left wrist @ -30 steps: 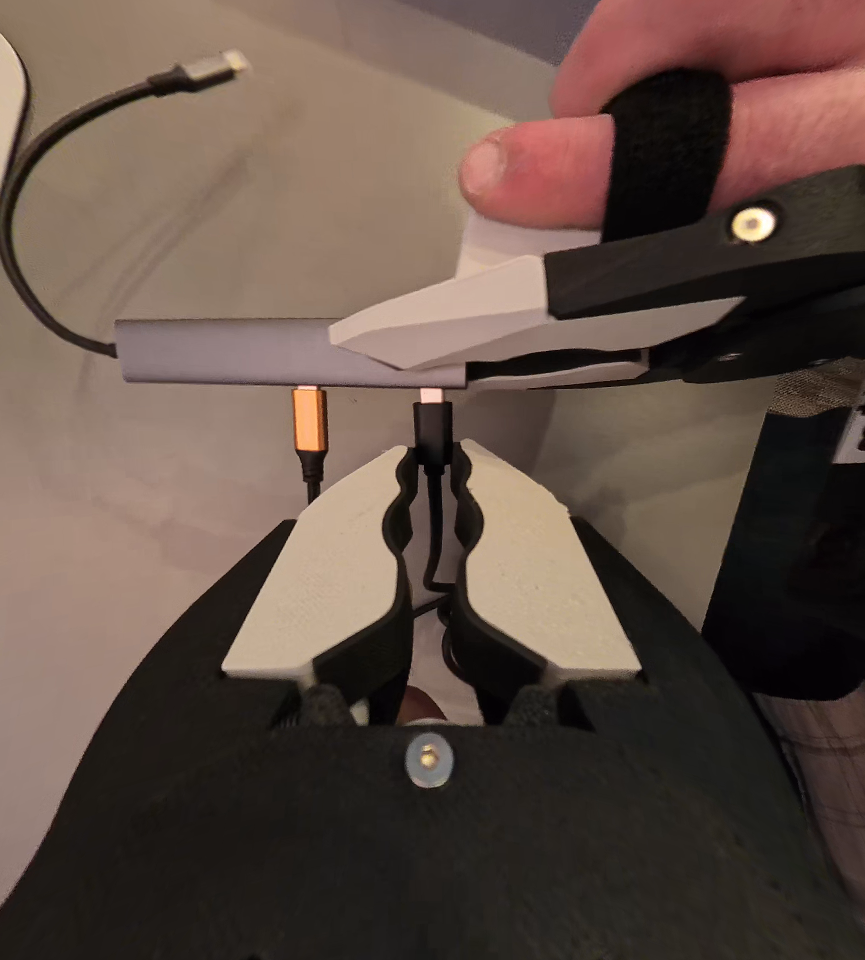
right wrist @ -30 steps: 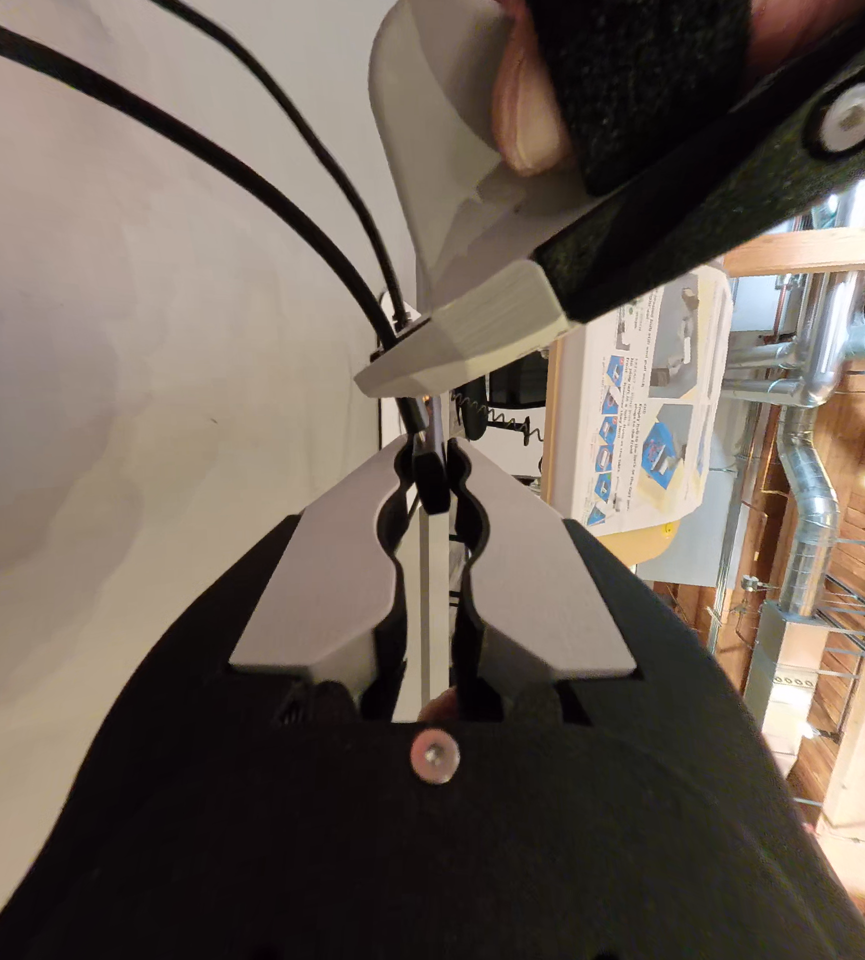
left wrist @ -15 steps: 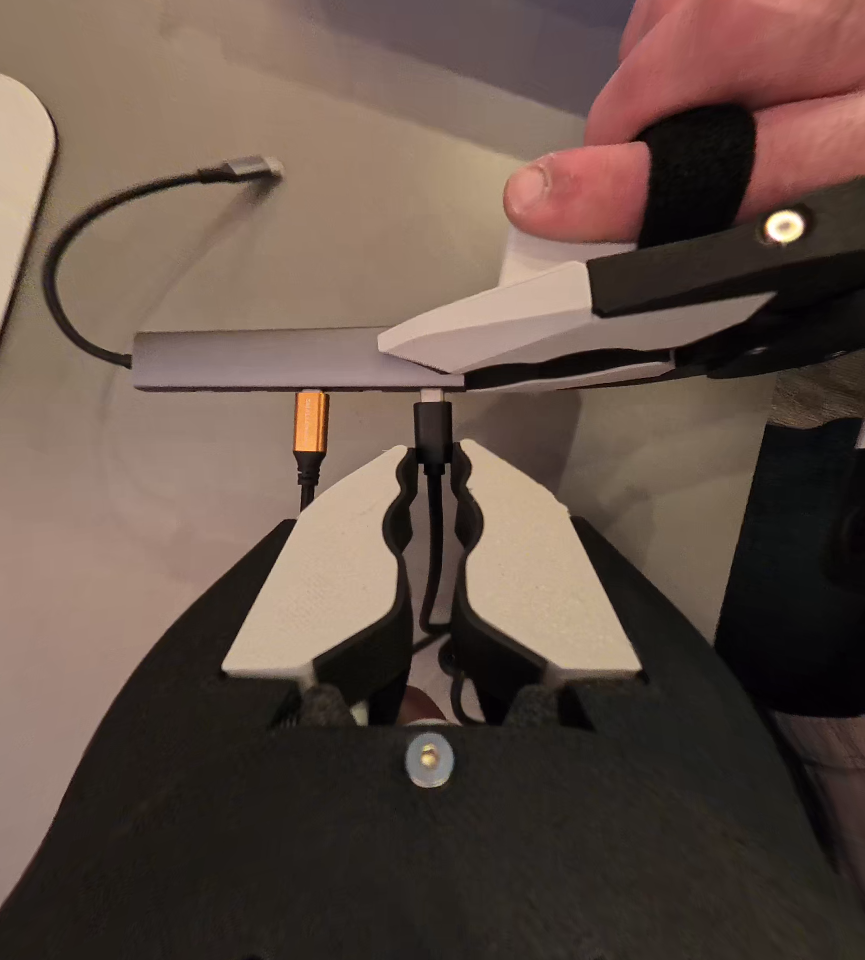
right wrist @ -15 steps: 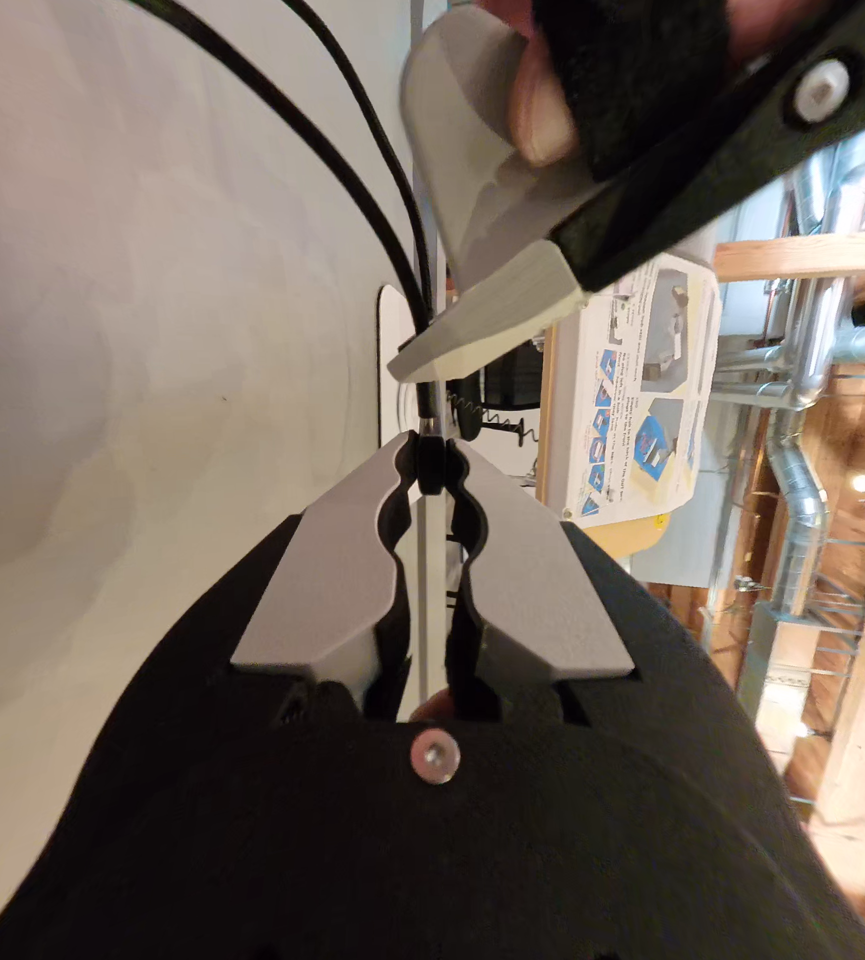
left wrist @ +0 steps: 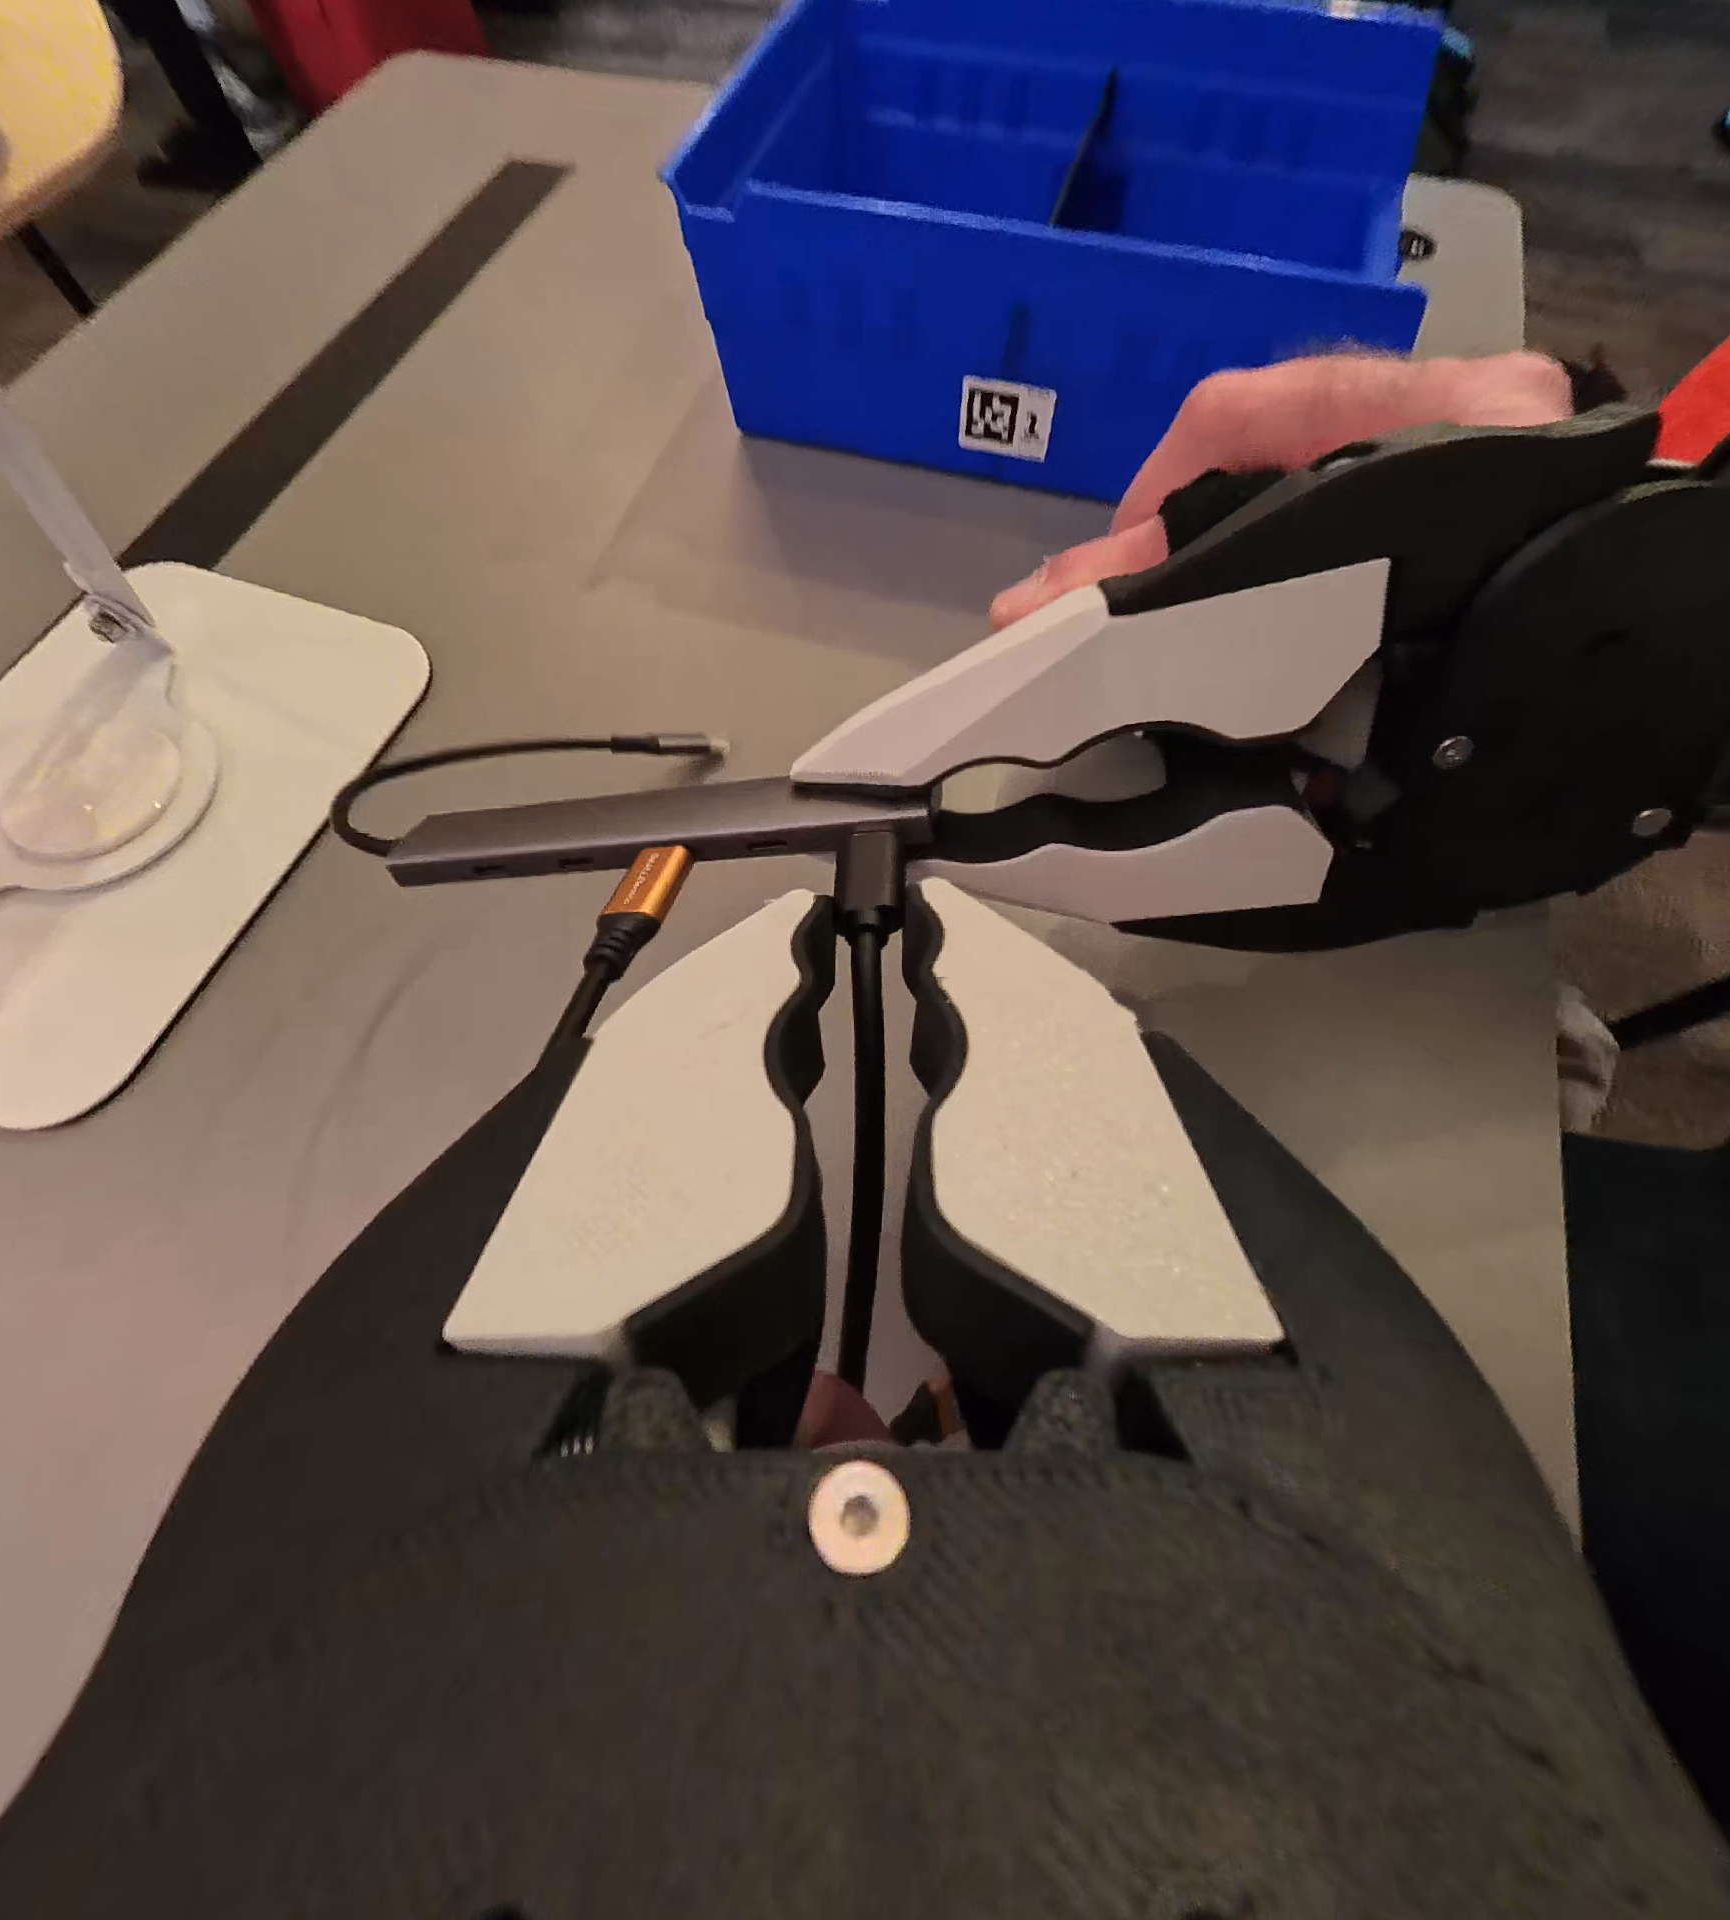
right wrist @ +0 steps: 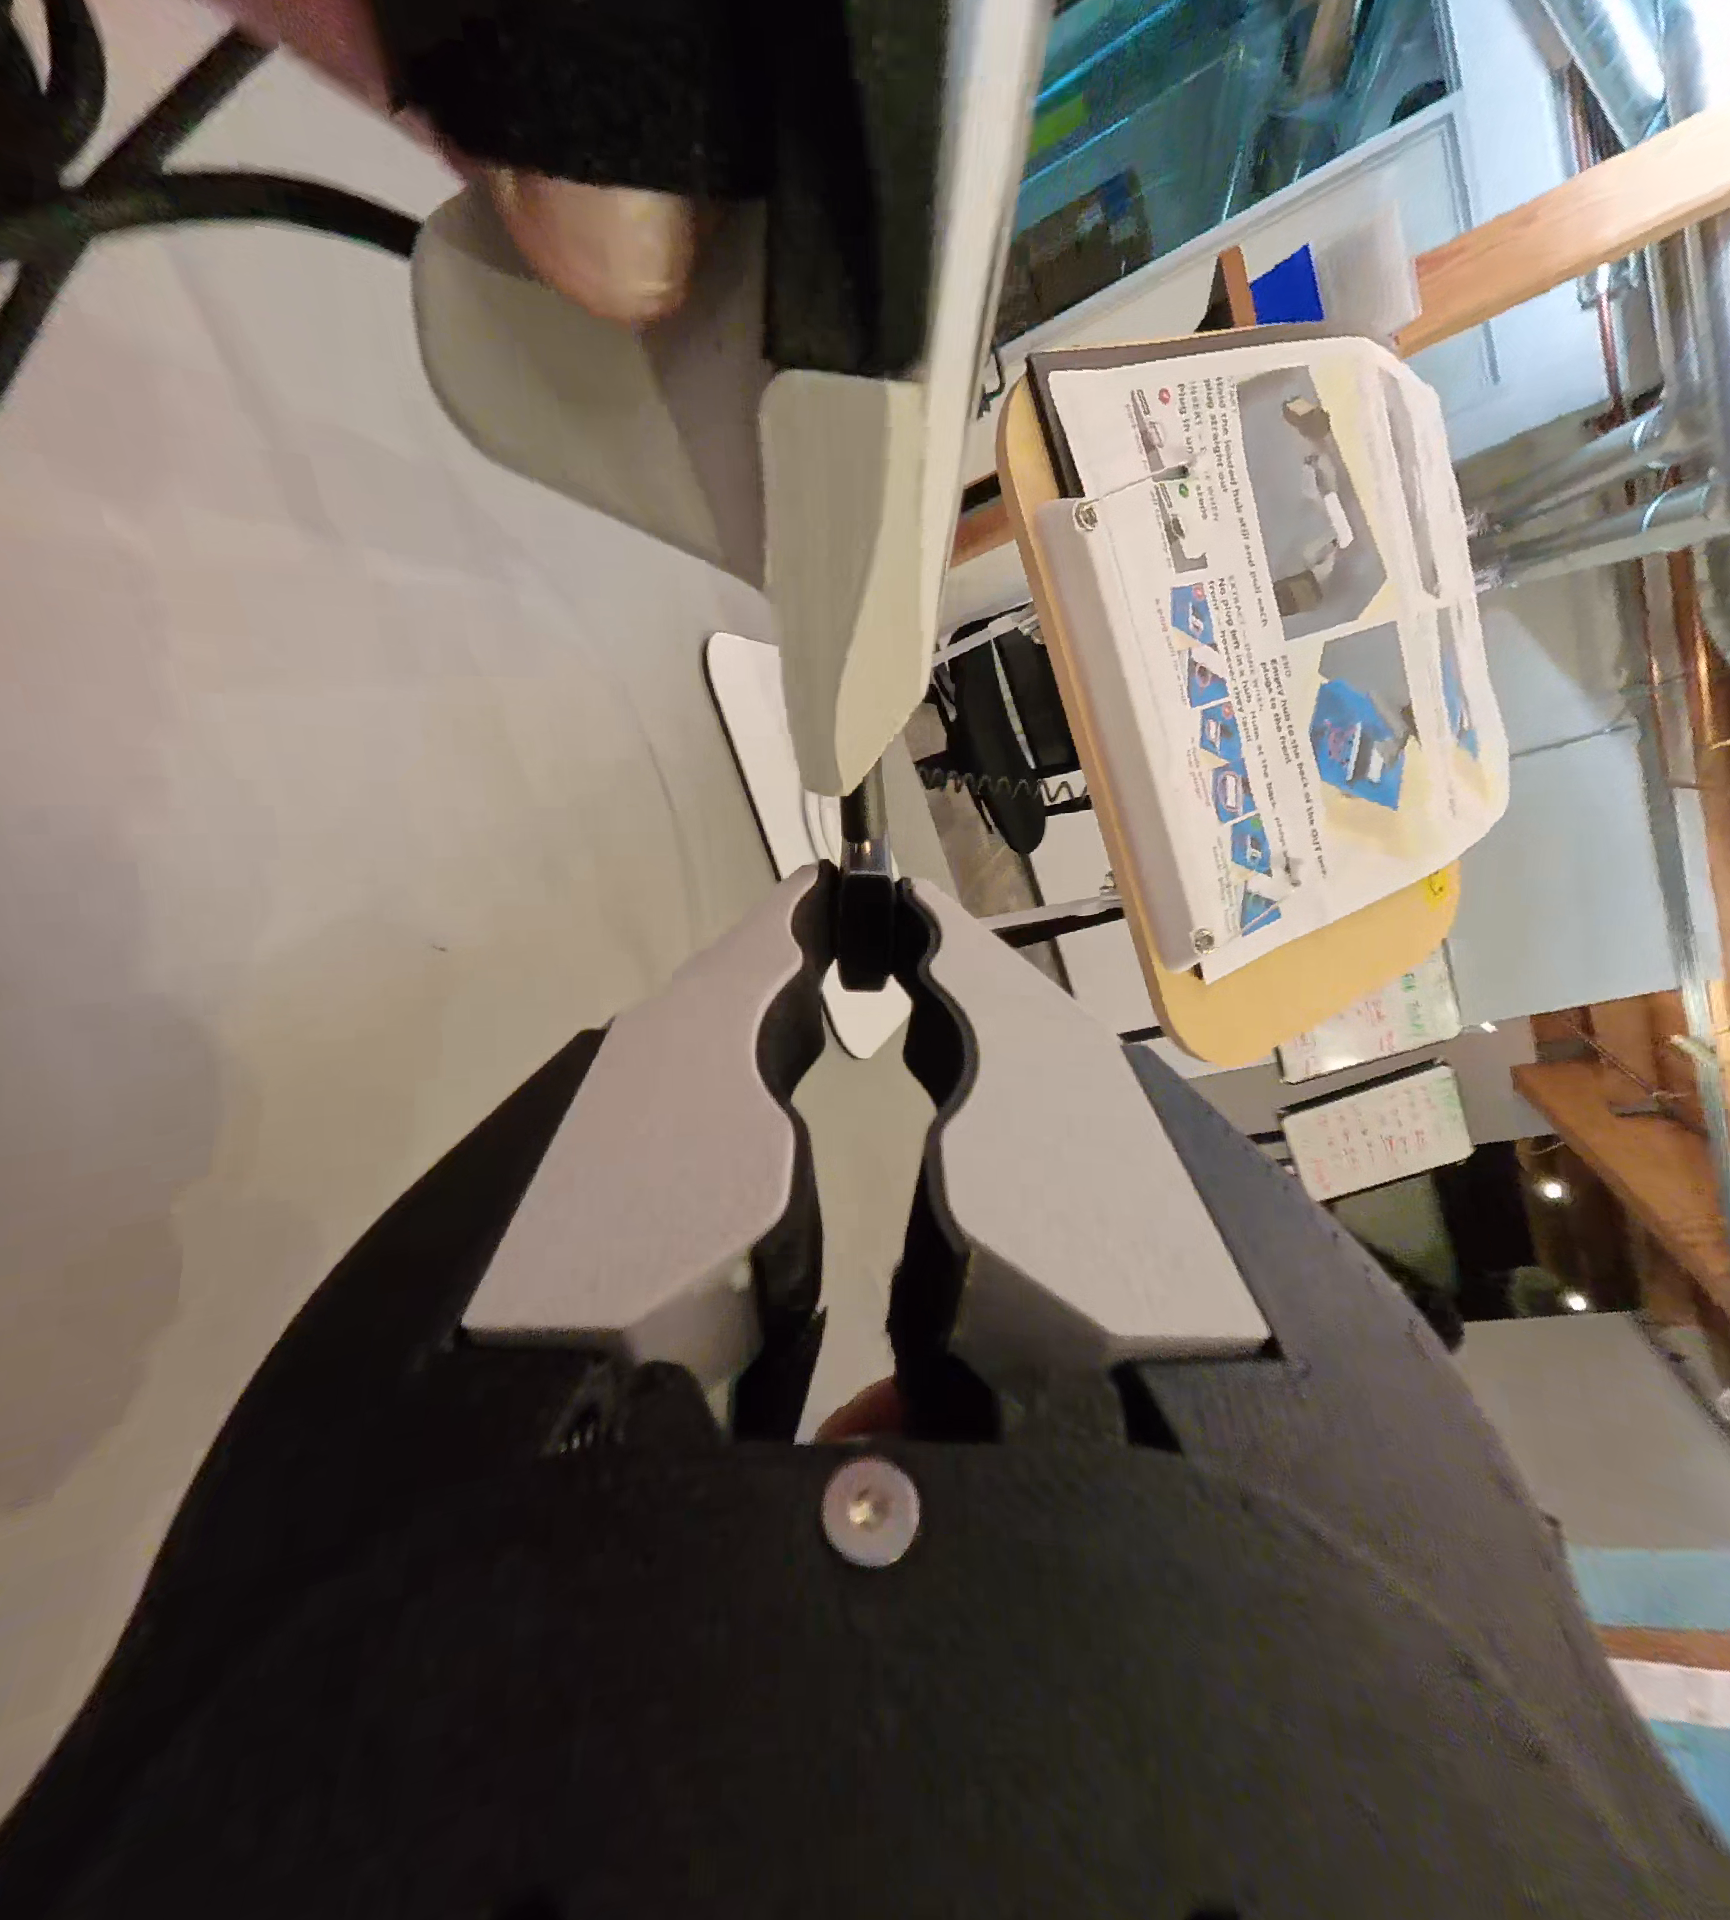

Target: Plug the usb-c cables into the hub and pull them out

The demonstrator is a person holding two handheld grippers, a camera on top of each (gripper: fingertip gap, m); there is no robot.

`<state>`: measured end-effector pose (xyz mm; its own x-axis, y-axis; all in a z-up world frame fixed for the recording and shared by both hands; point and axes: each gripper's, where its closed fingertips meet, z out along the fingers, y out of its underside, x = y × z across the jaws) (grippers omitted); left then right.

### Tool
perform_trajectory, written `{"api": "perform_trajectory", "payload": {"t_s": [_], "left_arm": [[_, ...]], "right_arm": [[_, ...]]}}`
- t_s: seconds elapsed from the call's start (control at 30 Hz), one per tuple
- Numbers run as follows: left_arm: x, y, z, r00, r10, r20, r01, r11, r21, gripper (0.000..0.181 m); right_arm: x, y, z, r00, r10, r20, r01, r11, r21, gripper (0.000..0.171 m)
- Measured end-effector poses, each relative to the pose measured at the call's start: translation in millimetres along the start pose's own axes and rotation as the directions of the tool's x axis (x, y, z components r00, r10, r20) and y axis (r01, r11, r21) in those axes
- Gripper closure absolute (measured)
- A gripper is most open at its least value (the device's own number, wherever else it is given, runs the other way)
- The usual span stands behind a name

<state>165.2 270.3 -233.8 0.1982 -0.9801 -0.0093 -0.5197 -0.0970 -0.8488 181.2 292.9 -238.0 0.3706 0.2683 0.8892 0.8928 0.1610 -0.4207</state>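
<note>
A moment ago a bit of shiny metal showed between the black plug (left wrist: 871, 883) and the hub (left wrist: 632, 831). Now that metal is gone, so the plug looks pushed all the way in. The view has also tipped up, so more of the room shows.

On the left, the white stand base (left wrist: 217, 727) sits on the grey table (left wrist: 425, 468). Next comes the hub's own short cable (left wrist: 487, 758), curling off its left end. The hub is held flat, just above the table. The orange plug (left wrist: 648, 894) is in a middle port, and the black plug is in a port near the right end.

I think both cables are in now, so pulling them out comes next.

The left gripper (left wrist: 869, 904) points straight at the hub. Its fingers look a little apart around the black plug, looser than before. The right gripper (left wrist: 902, 821) reaches in from the right side and is squeezed tight on the hub's right end. The blue bin (left wrist: 1048, 281) sits behind.
</note>
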Motion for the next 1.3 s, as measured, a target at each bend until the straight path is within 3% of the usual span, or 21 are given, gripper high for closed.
{"api": "perform_trajectory", "payload": {"t_s": [0.5, 1.3], "left_arm": [[3, -22, -8, 0.990, -0.132, -0.057, 0.143, 0.937, 0.319, 0.169], [2, -10, -6, 0.991, -0.133, -0.032, 0.136, 0.948, 0.286, 0.169]], "right_arm": [[8, -5, -4, 0.993, 0.115, -0.041, -0.115, 0.993, -0.001, 0.164], [4, -5, -2, 0.998, 0.020, -0.066, -0.021, 1.000, -0.013, 0.164]]}}
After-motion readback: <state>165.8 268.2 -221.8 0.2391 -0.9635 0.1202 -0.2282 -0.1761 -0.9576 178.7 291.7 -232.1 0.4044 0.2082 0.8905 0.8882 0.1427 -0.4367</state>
